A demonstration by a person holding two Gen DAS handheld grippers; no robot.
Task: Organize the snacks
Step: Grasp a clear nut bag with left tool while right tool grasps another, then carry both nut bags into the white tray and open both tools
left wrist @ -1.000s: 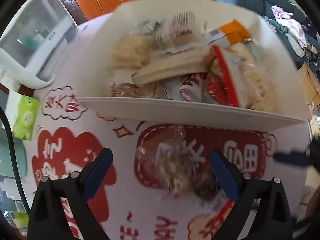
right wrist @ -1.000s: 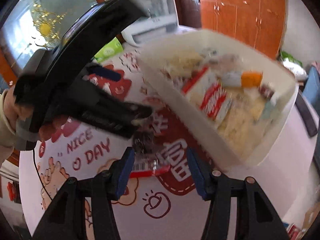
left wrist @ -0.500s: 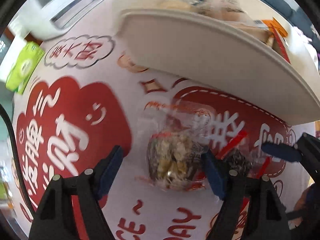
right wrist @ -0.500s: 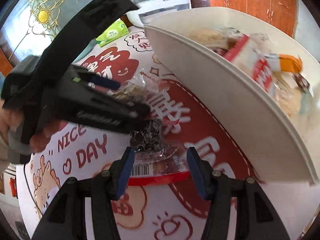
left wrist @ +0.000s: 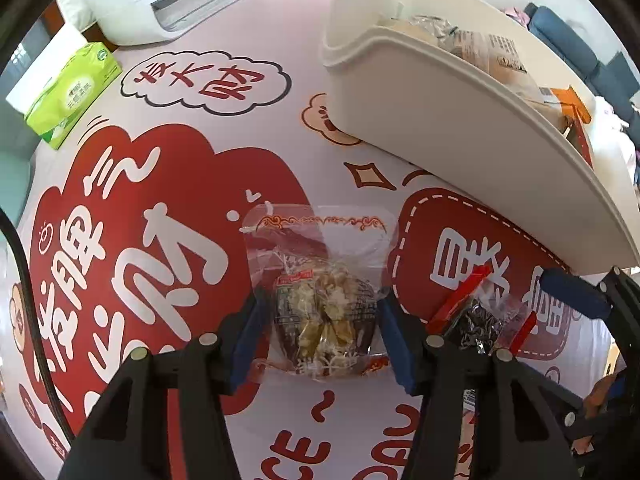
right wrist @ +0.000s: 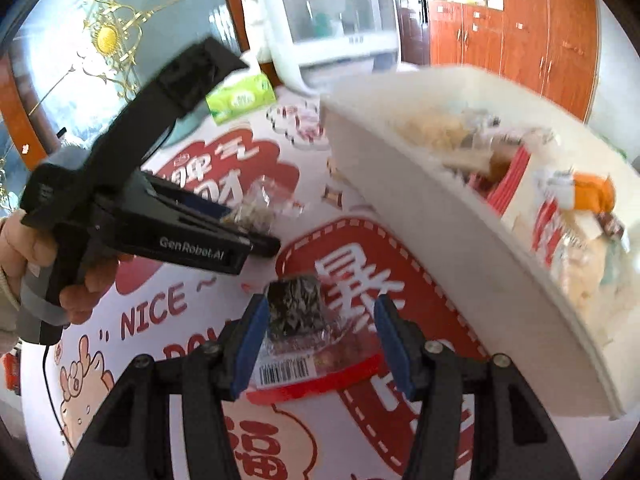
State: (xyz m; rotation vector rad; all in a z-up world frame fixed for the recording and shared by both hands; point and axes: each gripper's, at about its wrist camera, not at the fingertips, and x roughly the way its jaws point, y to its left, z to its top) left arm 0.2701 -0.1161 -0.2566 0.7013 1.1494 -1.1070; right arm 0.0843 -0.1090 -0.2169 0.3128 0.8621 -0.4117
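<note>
A desk (left wrist: 304, 32) carries a white cloth printed with red clouds, white characters and the words "NICE" and "DAY". Toward its far side lies a green tissue pack (left wrist: 68, 96), tilted, and just beside it stands a white appliance with a clear window (right wrist: 324, 24). Behind are orange-brown wooden cabinets (right wrist: 520, 32), a pale blue panel with a gold sun ornament (right wrist: 106, 36), and a dark blue sofa (left wrist: 600, 68) with clothes lying on it.

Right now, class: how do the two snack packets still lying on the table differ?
The nut-mix packet holds pale, chunky pieces; the seaweed packet holds dark, glossy pieces. The nut-mix packet lies between the left gripper's fingers, the seaweed packet between the right gripper's. Both are clear plastic, outside the white bin.
</note>
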